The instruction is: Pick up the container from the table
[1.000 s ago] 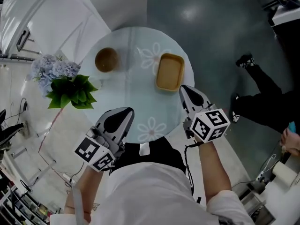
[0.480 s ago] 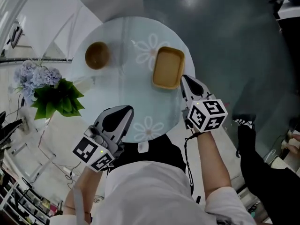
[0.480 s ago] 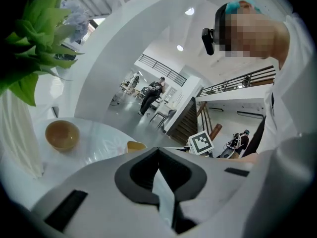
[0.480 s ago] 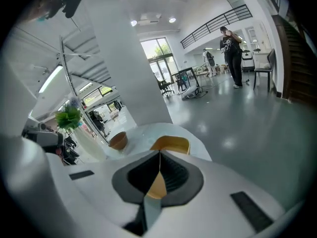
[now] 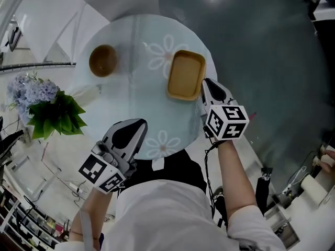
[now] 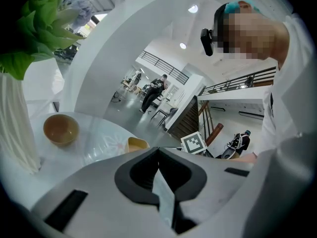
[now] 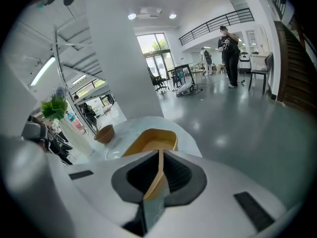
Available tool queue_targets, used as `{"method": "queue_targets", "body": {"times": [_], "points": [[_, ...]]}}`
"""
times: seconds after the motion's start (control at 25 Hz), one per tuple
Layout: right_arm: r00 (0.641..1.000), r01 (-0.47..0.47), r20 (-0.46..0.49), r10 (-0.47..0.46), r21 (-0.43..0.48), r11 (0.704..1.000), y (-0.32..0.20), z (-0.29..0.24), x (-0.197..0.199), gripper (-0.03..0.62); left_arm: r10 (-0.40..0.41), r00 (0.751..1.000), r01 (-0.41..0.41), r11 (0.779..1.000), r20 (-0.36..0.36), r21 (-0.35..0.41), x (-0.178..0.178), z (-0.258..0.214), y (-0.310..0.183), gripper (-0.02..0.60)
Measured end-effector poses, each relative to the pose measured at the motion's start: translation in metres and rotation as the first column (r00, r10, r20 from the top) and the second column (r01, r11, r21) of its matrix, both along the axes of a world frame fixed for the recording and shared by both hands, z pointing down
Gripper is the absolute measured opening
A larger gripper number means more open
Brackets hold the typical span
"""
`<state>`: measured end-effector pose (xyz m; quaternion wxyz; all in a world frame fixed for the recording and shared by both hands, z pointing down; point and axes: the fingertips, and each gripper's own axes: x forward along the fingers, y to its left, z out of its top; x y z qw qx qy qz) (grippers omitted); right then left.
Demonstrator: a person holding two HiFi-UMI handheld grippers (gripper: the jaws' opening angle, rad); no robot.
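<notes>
Container [image 5: 186, 75], a shallow yellow tray, lies flat at the 3 o'clock side of the round table [image 5: 136, 98]. Your right gripper [image 5: 208, 85] sits just off its 4 o'clock corner with its jaws pressed together on nothing. Your left gripper [image 5: 137, 125] hangs over the table's 6 o'clock edge, jaws likewise together. A brown bowl [image 5: 103, 60] stands at 10 o'clock.

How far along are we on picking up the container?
Done: the right hand-held gripper sits at the right edge of the container. In hand: nothing; its jaws are together, as are those of the left hand-held gripper, which hangs at the near rim of the table. To do: open, grasp the container, lift.
</notes>
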<state>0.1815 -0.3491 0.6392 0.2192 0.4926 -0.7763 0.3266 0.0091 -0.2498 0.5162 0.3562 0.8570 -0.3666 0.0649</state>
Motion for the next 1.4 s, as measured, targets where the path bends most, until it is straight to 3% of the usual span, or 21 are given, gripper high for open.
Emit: {"method": "queue_targets", "body": {"times": [0.12, 0.24, 0.6, 0.84, 1.4], "points": [[1.0, -0.014, -0.011, 0.014, -0.016, 1.0, -0.003, 0.011, 0.003, 0.037, -0.001, 1.0, 0.001, 1.0, 0.003, -0.006, 0.001, 0.002, 0.001, 0.021], [1.0, -0.02, -0.016, 0.02, -0.041, 0.999, -0.005, 0.022, 0.005, 0.089, -0.003, 1.0, 0.003, 1.0, 0.006, -0.012, 0.001, 0.003, 0.002, 0.021], [0.999, -0.028, -0.044, 0.025, -0.084, 0.996, -0.009, 0.04, 0.0, 0.088, -0.023, 1.0, 0.023, 0.999, 0.008, -0.023, -0.005, 0.006, 0.006, 0.021], [0.996, -0.089, -0.025, 0.087, -0.1, 0.991, -0.009, 0.042, 0.003, 0.04, -0.024, 1.0, 0.024, 0.999, 0.005, -0.021, -0.009, 0.005, 0.01, 0.021], [0.995, -0.087, 0.04, 0.087, -0.005, 0.996, -0.002, -0.011, -0.013, 0.032, -0.013, 1.0, 0.013, 0.999, -0.015, 0.04, -0.026, -0.021, 0.019, 0.021]]}}
